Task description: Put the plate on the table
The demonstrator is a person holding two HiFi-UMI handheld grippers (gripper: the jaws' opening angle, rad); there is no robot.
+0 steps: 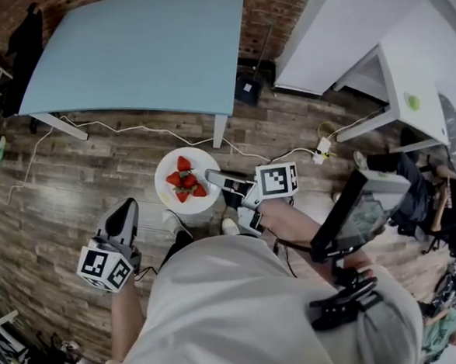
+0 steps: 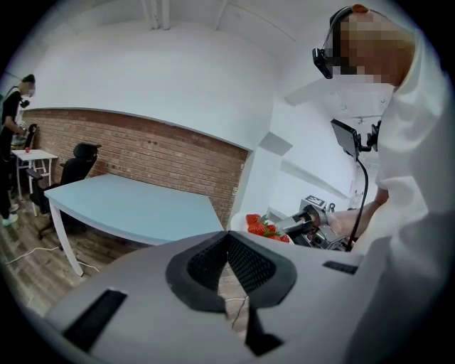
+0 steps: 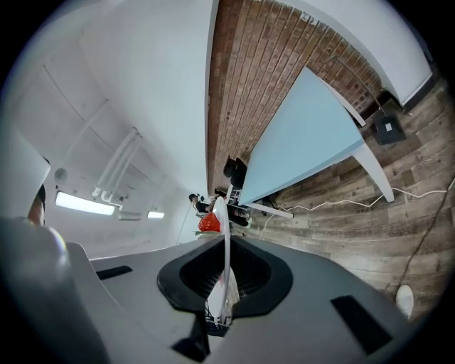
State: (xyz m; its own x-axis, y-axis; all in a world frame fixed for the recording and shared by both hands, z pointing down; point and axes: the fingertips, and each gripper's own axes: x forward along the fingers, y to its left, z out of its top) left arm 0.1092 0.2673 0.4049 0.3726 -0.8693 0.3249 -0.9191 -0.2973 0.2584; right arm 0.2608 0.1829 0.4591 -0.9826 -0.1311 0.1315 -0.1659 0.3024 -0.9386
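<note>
The white plate (image 1: pixel 168 167) is held in the air over the wooden floor (image 1: pixel 73 174), not on the table (image 1: pixel 144 47). In the head view the light blue table lies at the plate's 12 o'clock, its near edge and one white leg (image 1: pixel 219 130) just beyond the plate's far rim and apart from it. A small heap of red strawberries (image 1: pixel 186 181) sits in the middle of the plate.

The right claw (image 1: pixel 213 175) pinches the plate's rim at about 3 o'clock. In the right gripper view the rim runs edge-on between the two dark pads, which press on it from both sides, and a strawberry shows just past the tips.

The left claw (image 1: pixel 126 207) is at the plate's 7 o'clock, well apart from it. Its tips are pressed together with nothing between them; only floor shows through the gap below the tips in the left gripper view. That view also shows the plate and the right claw off at 2 o'clock, beside the table's near corner.

A white cable (image 1: pixel 138 129) trails across the floor under the table's near edge. A brick wall (image 2: pixel 156 153) stands behind the table, and a black box (image 1: pixel 248 88) sits on the floor at the table's right corner.
</note>
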